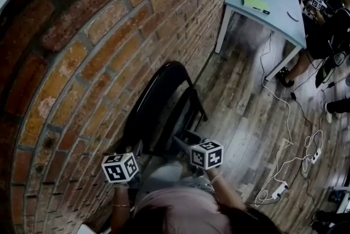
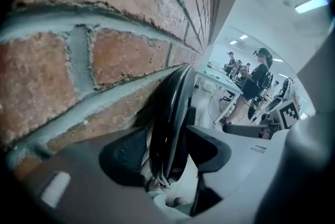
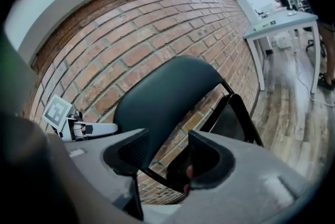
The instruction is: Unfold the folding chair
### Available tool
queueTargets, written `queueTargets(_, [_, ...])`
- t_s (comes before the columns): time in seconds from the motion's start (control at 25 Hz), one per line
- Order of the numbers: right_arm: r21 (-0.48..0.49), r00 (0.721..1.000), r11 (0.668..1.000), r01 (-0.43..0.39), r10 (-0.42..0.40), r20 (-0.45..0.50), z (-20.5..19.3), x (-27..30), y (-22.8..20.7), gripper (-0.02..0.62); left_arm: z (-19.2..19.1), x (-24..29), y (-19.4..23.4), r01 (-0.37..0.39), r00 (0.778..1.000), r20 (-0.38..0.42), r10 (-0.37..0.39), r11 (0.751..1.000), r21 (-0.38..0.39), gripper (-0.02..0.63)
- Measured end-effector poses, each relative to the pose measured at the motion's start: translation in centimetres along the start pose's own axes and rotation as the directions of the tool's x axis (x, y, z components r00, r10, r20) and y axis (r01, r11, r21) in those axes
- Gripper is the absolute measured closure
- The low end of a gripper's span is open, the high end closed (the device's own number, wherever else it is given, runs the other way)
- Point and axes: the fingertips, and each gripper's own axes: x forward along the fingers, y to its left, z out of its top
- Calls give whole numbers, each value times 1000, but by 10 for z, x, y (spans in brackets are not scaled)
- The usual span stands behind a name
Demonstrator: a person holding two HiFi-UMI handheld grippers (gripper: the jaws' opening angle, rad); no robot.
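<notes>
A black folding chair [image 1: 164, 104] leans folded against the brick wall [image 1: 82, 63]. My left gripper [image 1: 135, 152] is at the chair's near left edge. In the left gripper view the chair's thin edge [image 2: 170, 118] stands between the open jaws, and neither pad presses on it. My right gripper [image 1: 183, 144] is at the chair's near right side. In the right gripper view the dark backrest [image 3: 167, 94] and a thin frame tube [image 3: 157, 175] lie between that gripper's open jaws [image 3: 166, 157]. The left gripper [image 3: 86, 129] shows there too, beside the wall.
A grey-blue table [image 1: 273, 0] stands against the wall farther on, with people seated beyond it at the right. White cables and power strips [image 1: 279, 189] lie on the wooden floor [image 1: 240, 112] to the right of the chair.
</notes>
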Motion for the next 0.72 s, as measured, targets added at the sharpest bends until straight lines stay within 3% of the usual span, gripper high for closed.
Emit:
queueTargets(0.24, [127, 999, 992, 23, -18, -43, -17, 38, -22, 360, -2, 16, 1, 20, 999, -46, -18, 999, 39, 376])
queueTargets(0.72, [246, 990, 967, 62, -29, -135, -52, 90, -63, 341, -5, 42, -3, 65, 990, -129, -52, 993, 101, 377])
